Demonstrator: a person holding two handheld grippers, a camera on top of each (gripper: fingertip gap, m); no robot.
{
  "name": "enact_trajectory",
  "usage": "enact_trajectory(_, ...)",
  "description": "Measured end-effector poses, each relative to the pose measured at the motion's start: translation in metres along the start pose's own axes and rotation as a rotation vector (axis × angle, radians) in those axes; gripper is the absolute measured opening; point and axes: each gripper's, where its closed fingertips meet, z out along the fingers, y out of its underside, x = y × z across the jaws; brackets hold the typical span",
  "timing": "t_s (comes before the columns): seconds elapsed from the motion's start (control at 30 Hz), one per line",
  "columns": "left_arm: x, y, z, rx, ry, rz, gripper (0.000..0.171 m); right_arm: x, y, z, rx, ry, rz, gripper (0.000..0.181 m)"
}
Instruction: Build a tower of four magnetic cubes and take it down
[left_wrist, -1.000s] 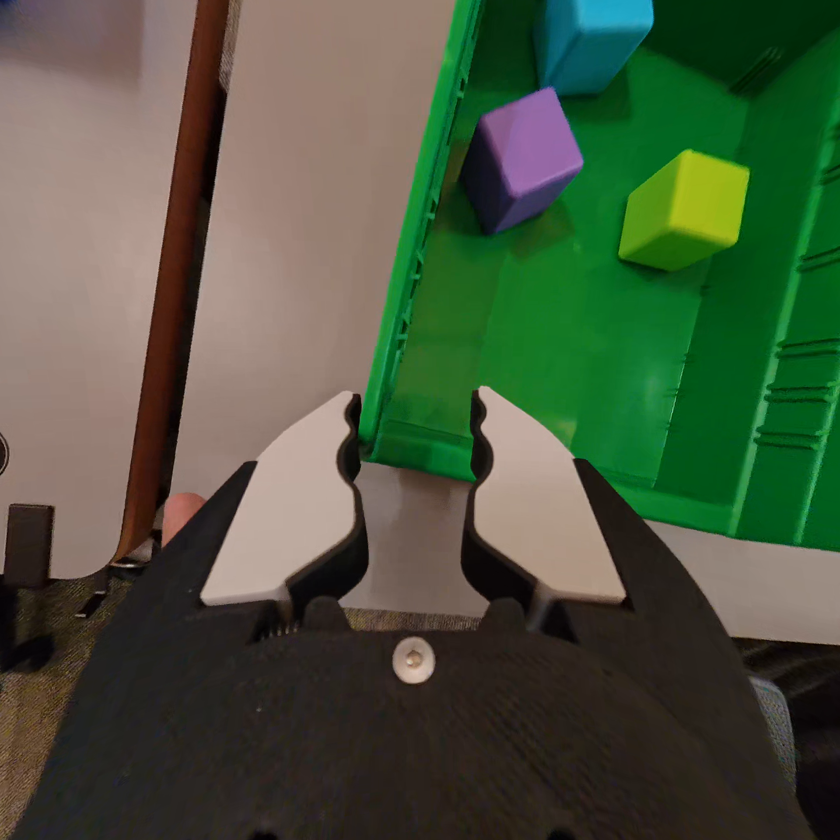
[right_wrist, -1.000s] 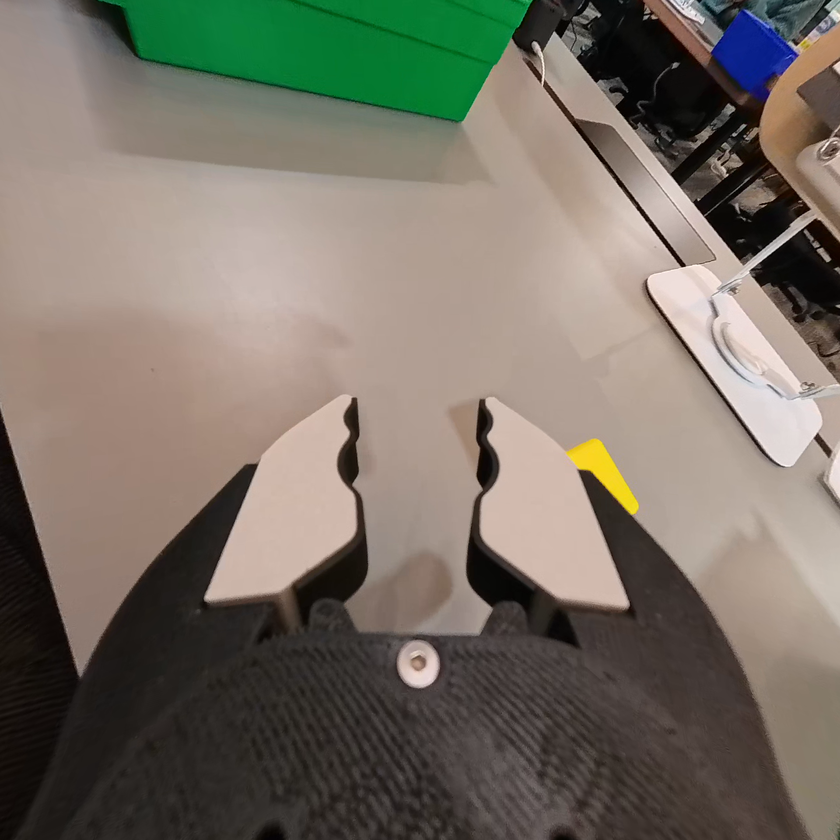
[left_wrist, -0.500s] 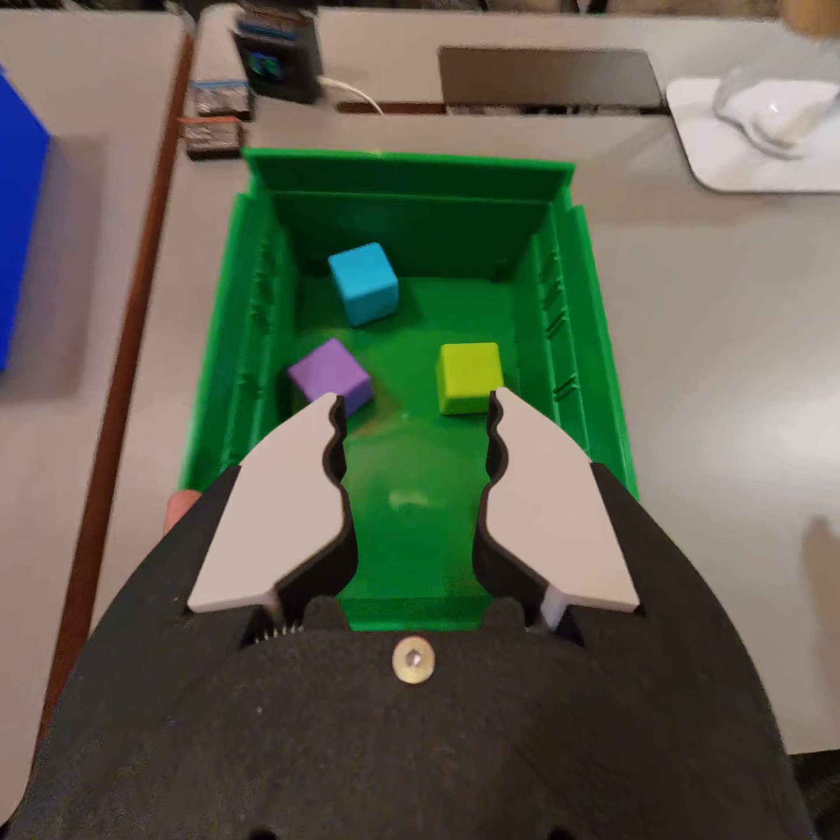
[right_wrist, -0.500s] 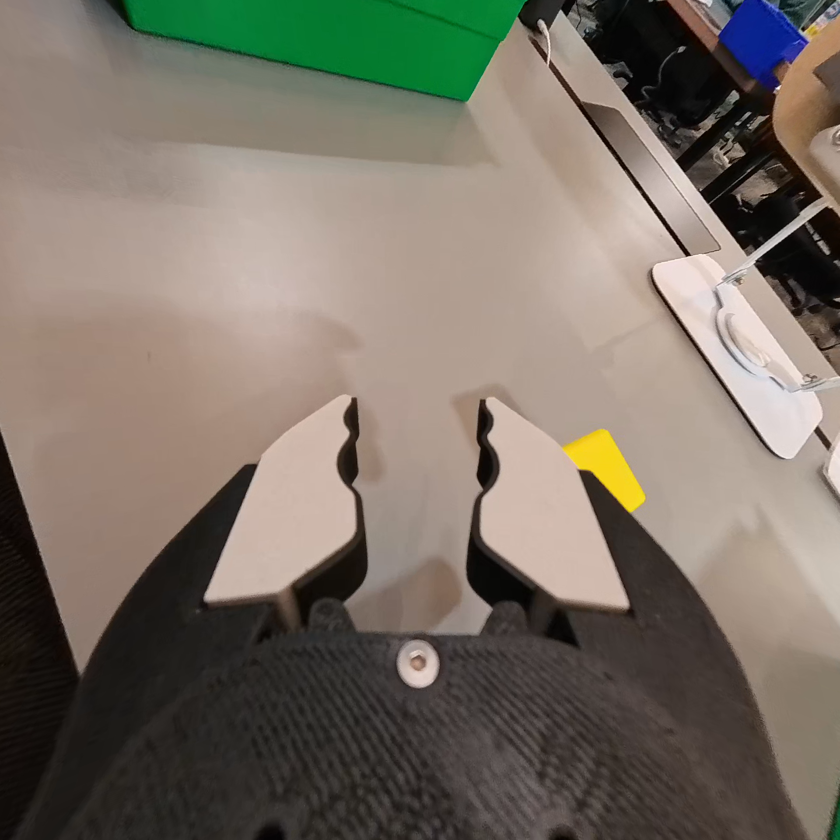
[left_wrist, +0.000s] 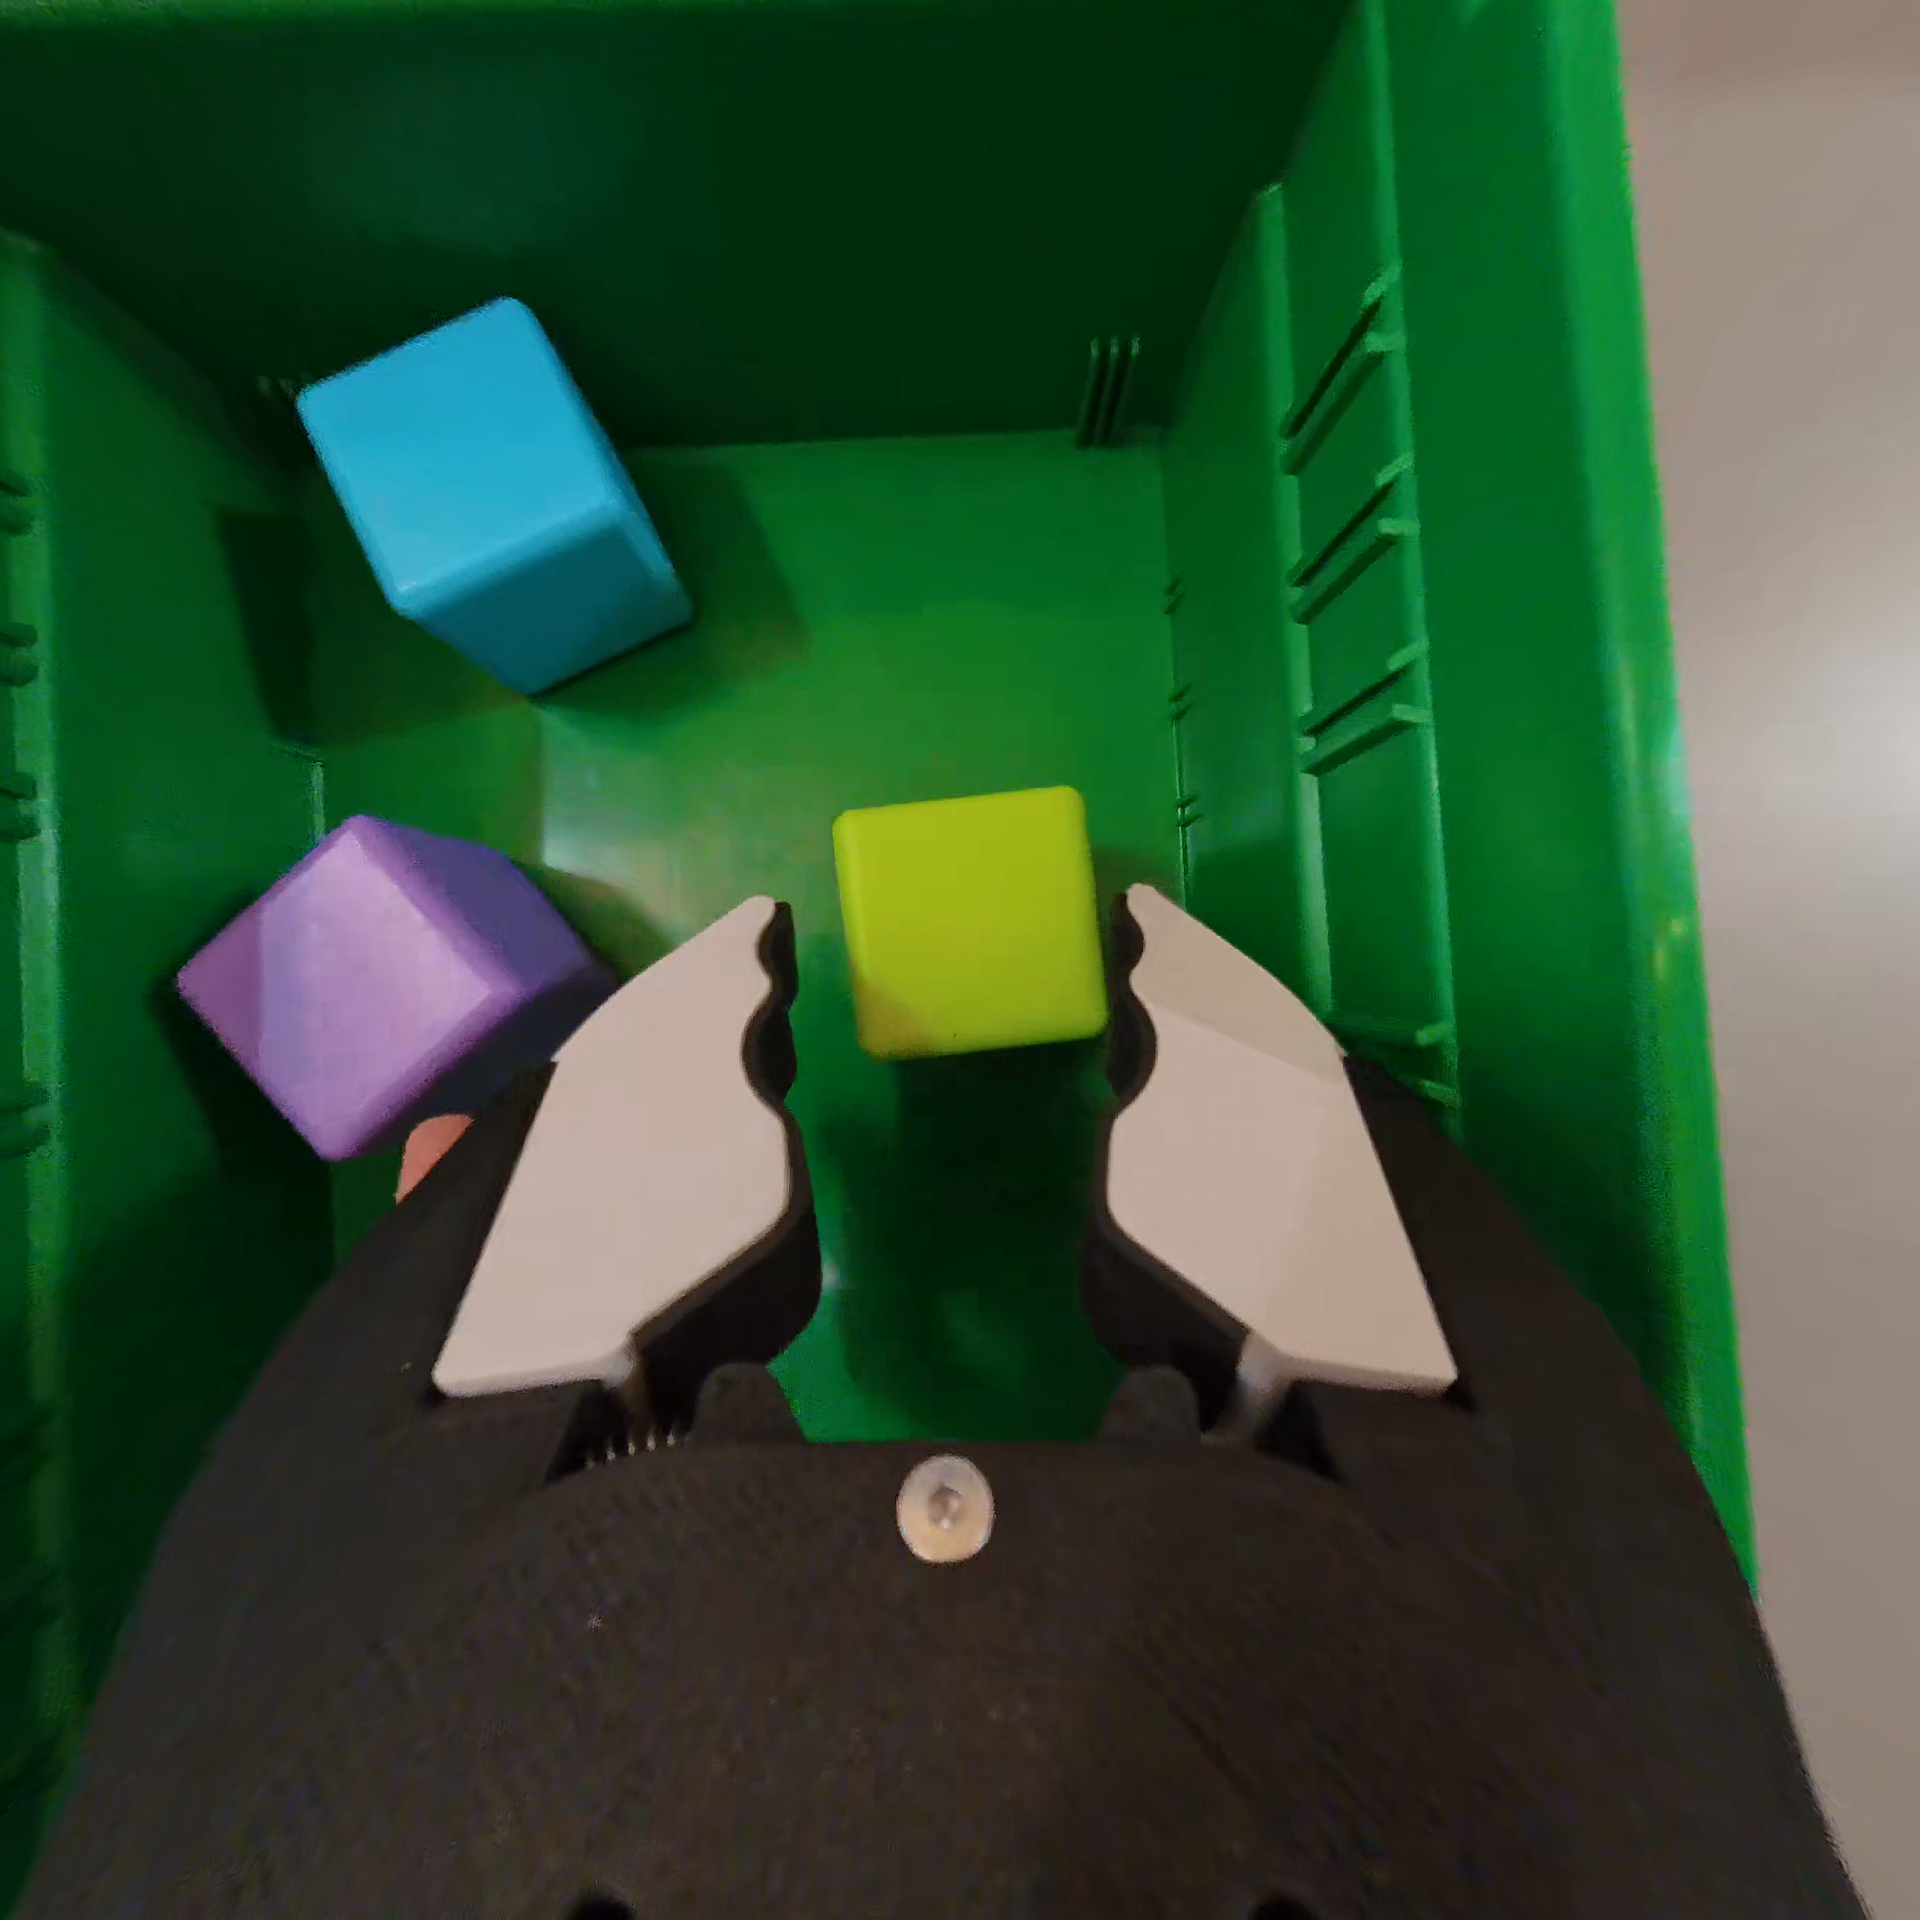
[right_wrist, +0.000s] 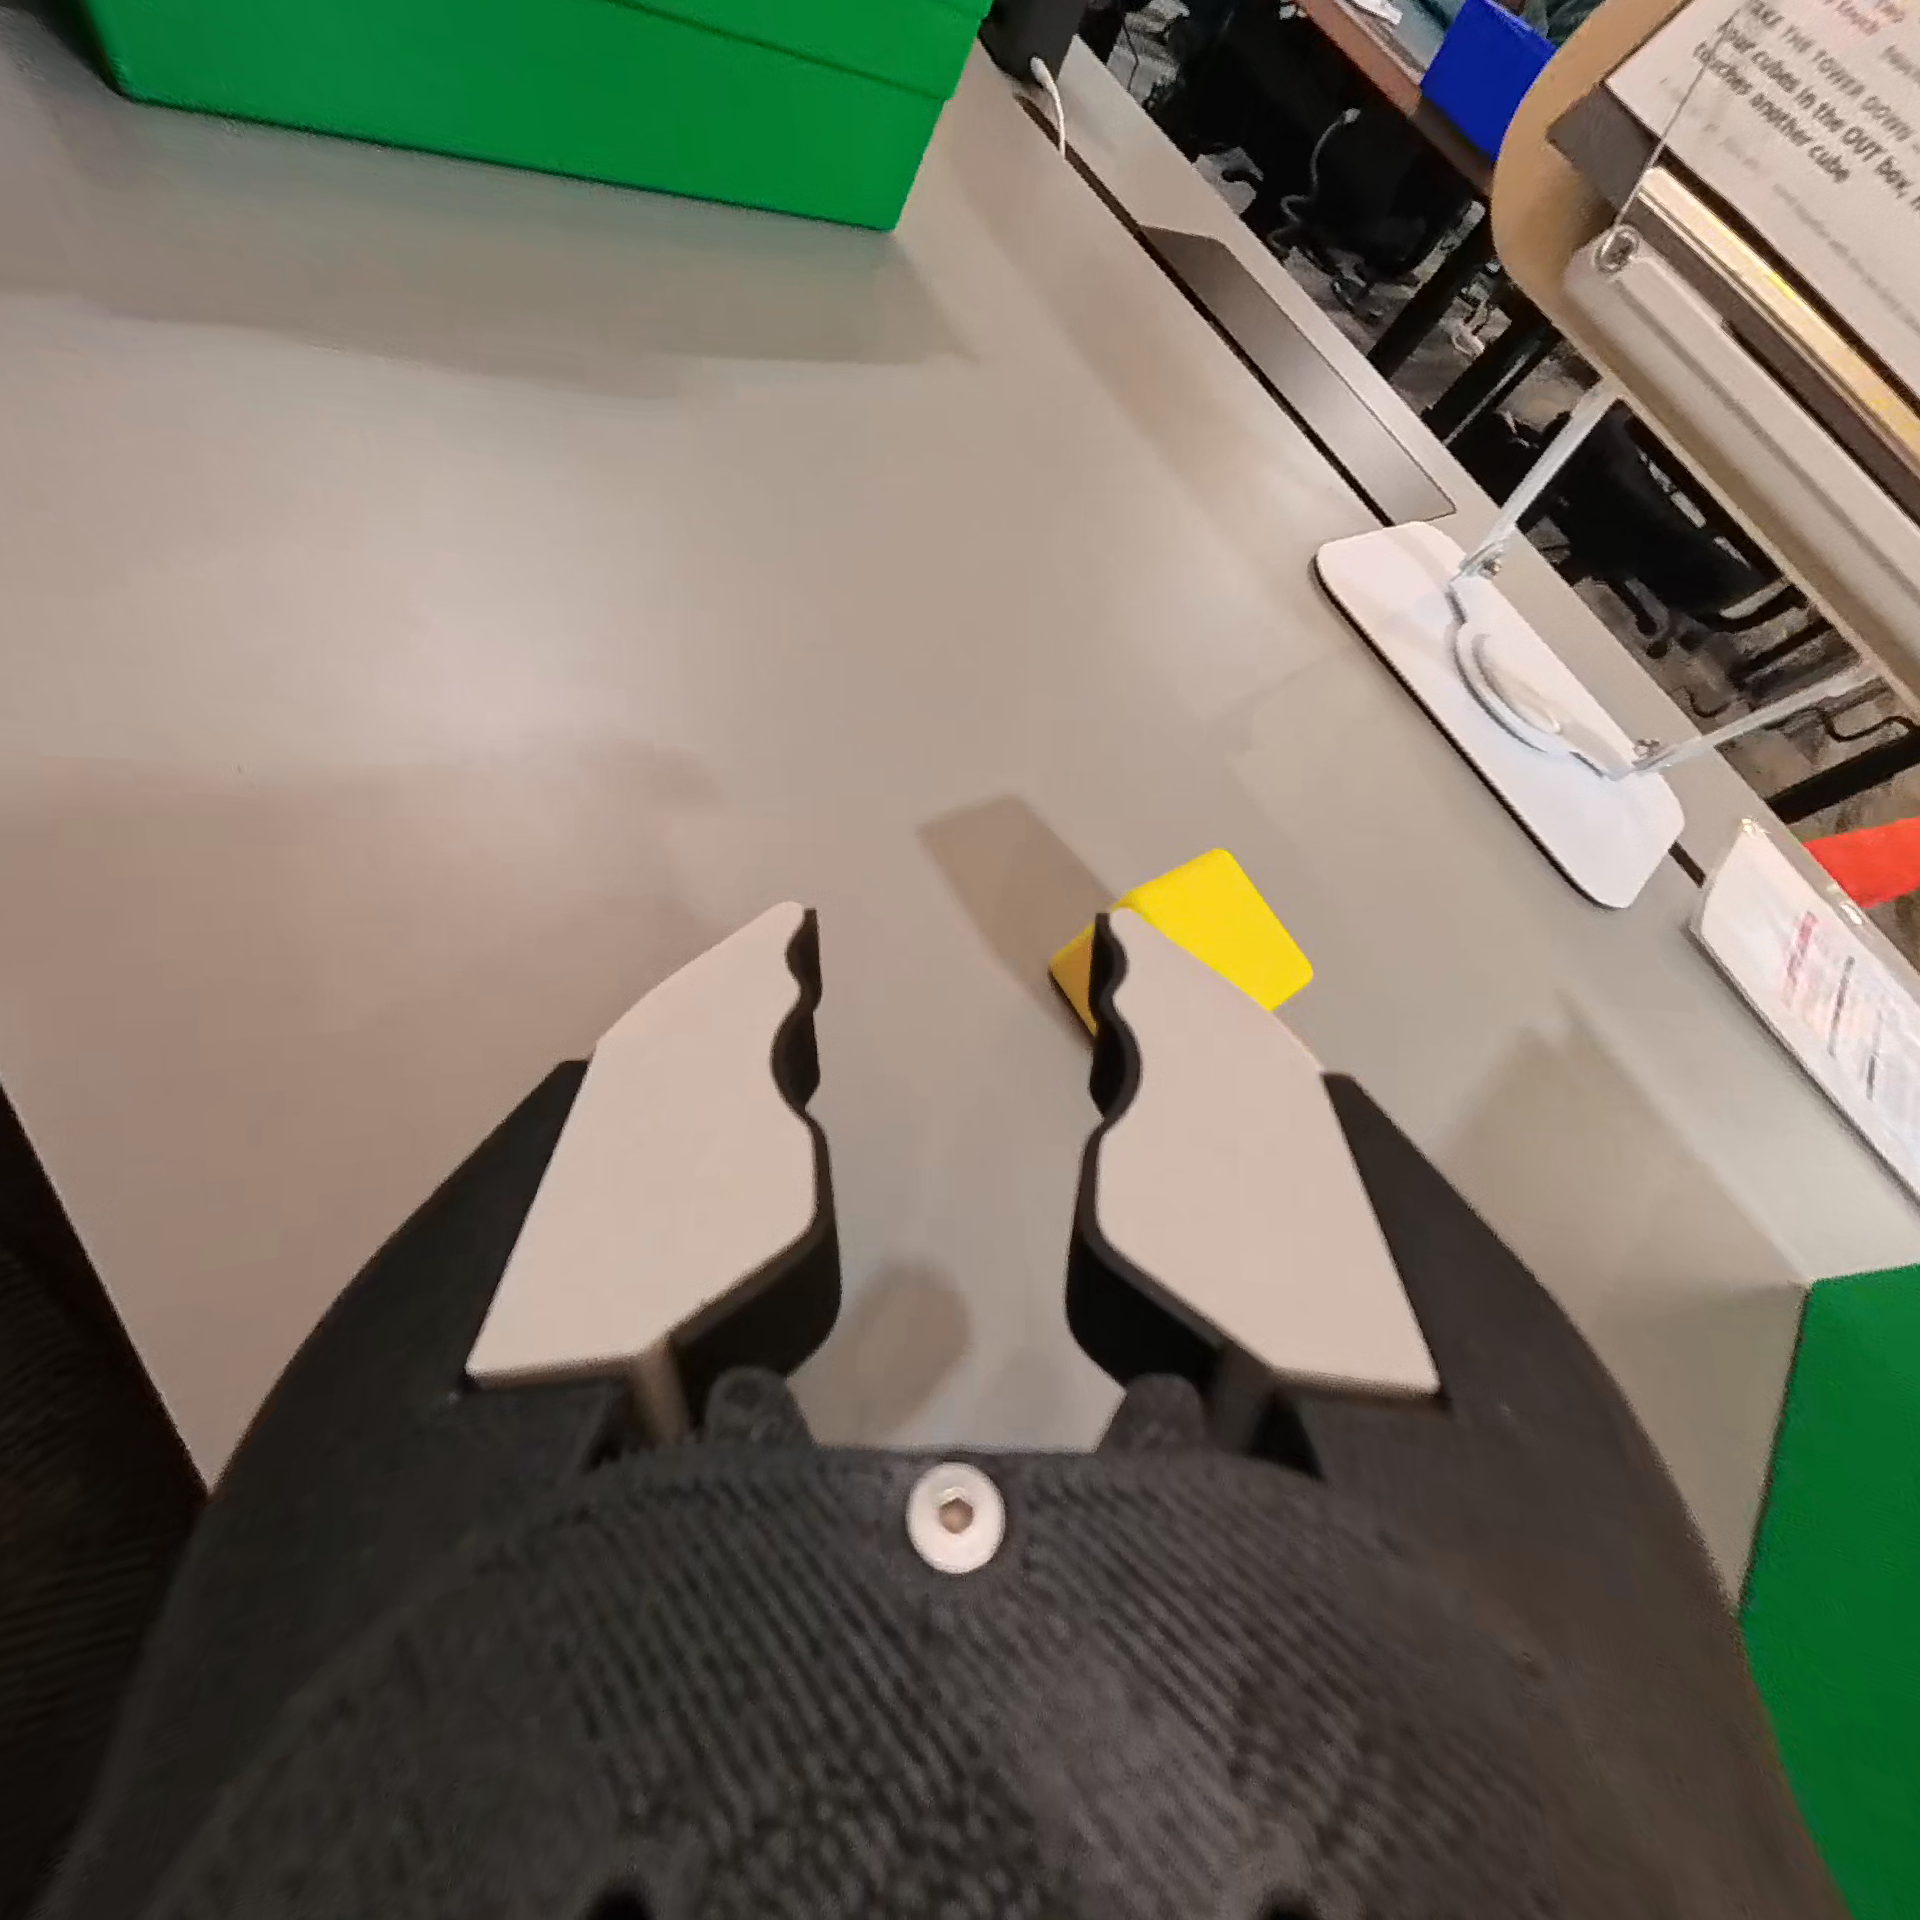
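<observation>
**Left claw spread over the lime cube inside the green bin**

My left gripper (left_wrist: 951, 914) is spread wide and reaches down into the green bin (left_wrist: 1455, 623). The lime cube (left_wrist: 971, 920) sits on the bin floor between the two fingertips; the right tip looks to be just at its side, though I cannot tell whether it touches, and a sliver of floor shows on the left. Nothing is clamped. The purple cube (left_wrist: 364, 987) lies tilted just left of my left finger, and the blue cube (left_wrist: 478, 488) sits farther in, near the back wall.

My right gripper (right_wrist: 956, 935) is also wide apart and holds nothing. It hangs over the grey table (right_wrist: 468, 623), with the yellow cube (right_wrist: 1205, 925) lying partly behind its right fingertip (right_wrist: 1117, 935).

Half a second ago the left view took in the whole bin from above, with the table around it; now the bin walls fill that view and the lime cube has come in between the tips. On the right, more of the yellow cube shows past the finger than before, and a green corner (right_wrist: 1849, 1558) has entered at the lower right edge.

The left gripper points steeply downward into the bin, and a fingertip of the person's hand (left_wrist: 431, 1148) shows at its left flank. The right gripper is angled low across the table, toward a white stand base (right_wrist: 1496, 707).
</observation>
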Motion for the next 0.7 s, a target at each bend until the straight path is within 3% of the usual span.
enact_trajectory(0.1,0.003,0.0,0.003,-0.03,0.025,0.011,0.05,0.003,0.004,-0.003,-0.01,0.015,0.005,0.051)
enact_trajectory(0.2,-0.004,-0.013,-0.015,0.005,0.003,0.023,0.049,0.006,0.005,-0.006,-0.011,0.028,0.01,0.05)
enact_trajectory(0.4,0.011,-0.072,-0.107,0.285,0.001,0.122,0.049,0.015,0.005,-0.008,0.008,0.042,0.049,0.048)
enact_trajectory(0.57,0.103,-0.113,-0.193,0.573,0.166,0.347,0.05,0.026,0.009,-0.014,0.017,0.053,0.132,0.048)
enact_trajectory(0.7,0.213,-0.103,-0.194,0.569,0.469,0.577,0.05,0.035,0.016,-0.023,0.011,0.078,0.187,0.048)
